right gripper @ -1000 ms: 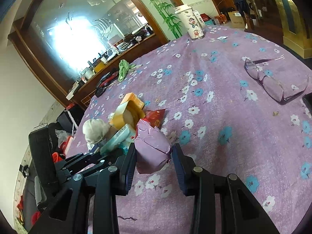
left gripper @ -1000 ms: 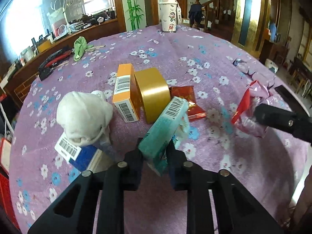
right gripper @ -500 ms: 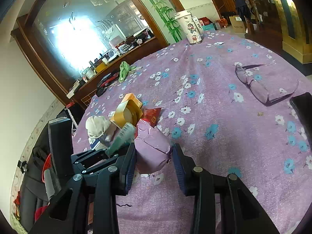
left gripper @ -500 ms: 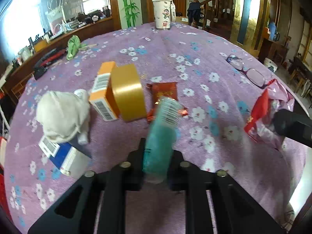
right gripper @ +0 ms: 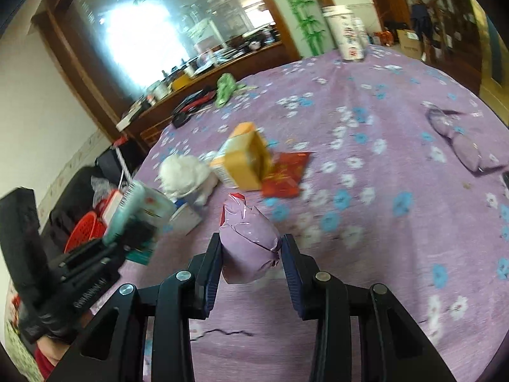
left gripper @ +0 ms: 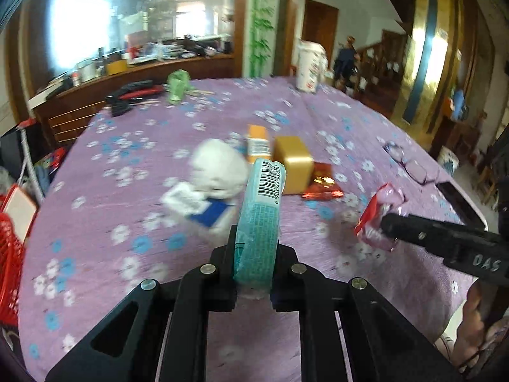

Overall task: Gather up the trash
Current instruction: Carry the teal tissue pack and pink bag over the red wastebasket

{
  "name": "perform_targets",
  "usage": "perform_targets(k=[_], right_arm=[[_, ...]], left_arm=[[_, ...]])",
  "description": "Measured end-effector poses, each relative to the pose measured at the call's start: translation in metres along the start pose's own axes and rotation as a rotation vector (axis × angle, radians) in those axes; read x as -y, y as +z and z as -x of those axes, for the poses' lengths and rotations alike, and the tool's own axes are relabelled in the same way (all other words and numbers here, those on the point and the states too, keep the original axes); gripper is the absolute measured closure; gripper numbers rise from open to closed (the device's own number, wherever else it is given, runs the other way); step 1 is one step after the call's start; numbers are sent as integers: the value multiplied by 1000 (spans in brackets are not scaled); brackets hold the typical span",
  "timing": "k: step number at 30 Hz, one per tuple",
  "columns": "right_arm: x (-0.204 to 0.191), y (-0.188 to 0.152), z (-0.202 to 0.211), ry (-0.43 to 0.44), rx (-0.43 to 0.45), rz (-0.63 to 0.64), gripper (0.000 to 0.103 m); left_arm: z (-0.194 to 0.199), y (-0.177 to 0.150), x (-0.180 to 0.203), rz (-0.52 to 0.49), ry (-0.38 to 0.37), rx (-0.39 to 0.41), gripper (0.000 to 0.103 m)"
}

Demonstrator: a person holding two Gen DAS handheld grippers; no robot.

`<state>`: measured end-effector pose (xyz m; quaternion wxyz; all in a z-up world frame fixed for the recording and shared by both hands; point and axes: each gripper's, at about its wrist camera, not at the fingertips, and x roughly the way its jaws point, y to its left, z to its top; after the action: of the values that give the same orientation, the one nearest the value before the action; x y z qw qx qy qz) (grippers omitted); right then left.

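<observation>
Your left gripper is clamping its jaws tight on the teal packet, which is now standing almost upright between them, barcode end up, lifted clear of the surface. A second ago it was leaning low over the pile; you are raising it and drawing back, so the clutter is sitting farther off than before. Your right gripper is pinching the crumpled pink wrapper with its jaws narrowed partway around the bundle (its red lining is showing from the left wrist view), the same grip as a second ago.

Both pieces are in hand, then, which means this pick is done and the carry to a bin is the step you are starting; I cannot see a bin for certain. Waiting on the surface are the white wad, the blue and white box, the orange box, the gold box and the red packet. The glasses probably are not trash.
</observation>
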<state>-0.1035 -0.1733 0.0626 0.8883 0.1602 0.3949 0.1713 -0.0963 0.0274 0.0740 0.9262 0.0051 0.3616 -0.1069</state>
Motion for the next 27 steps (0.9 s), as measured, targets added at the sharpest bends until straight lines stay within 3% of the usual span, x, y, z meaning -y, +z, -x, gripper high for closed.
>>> perform_targets(k=[18, 27], right_arm=[[-134, -16, -14, 6, -9, 235, 63], [-168, -23, -9, 21, 0, 318, 63]], left_arm=[[76, -45, -103, 152, 104, 84, 89], [98, -46, -115, 161, 187, 133, 89]])
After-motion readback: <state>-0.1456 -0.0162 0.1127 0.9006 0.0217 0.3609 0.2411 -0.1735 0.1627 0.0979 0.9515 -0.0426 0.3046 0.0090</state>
